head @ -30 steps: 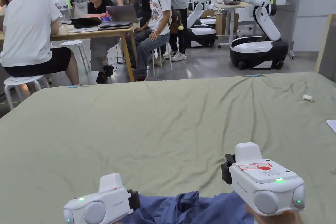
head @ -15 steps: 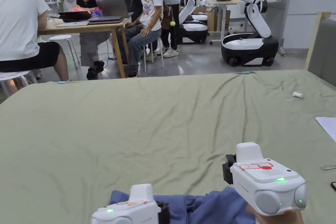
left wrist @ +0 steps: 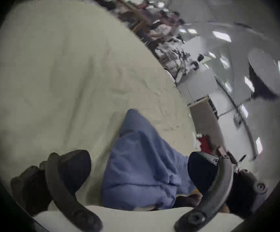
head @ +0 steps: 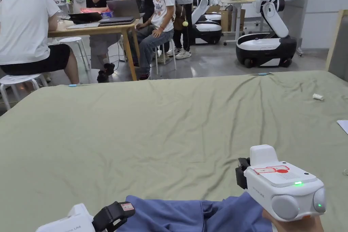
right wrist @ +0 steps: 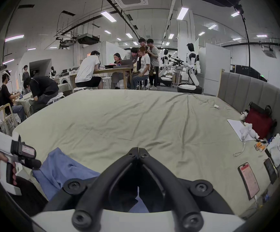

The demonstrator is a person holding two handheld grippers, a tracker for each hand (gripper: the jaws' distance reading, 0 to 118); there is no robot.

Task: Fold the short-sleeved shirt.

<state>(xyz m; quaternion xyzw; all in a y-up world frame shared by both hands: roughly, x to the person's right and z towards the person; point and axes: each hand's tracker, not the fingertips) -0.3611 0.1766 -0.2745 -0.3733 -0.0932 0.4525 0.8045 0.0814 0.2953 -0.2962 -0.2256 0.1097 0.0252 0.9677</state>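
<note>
Two claws over blue shirt (head: 190, 214) on green sheet (head: 163, 130), left claw (left wrist: 139, 172) spread, right claw (right wrist: 138, 149) pressed together

The shirt (head: 190, 215) lies bunched at the near edge of the bed (head: 163, 130), between the left gripper (head: 114, 215) on its left and the right gripper (right wrist: 138, 150) on its right. Behind the bed — people sit round a bench (head: 98, 29); phones (right wrist: 248, 177) lie at the bed's right edge.
</note>
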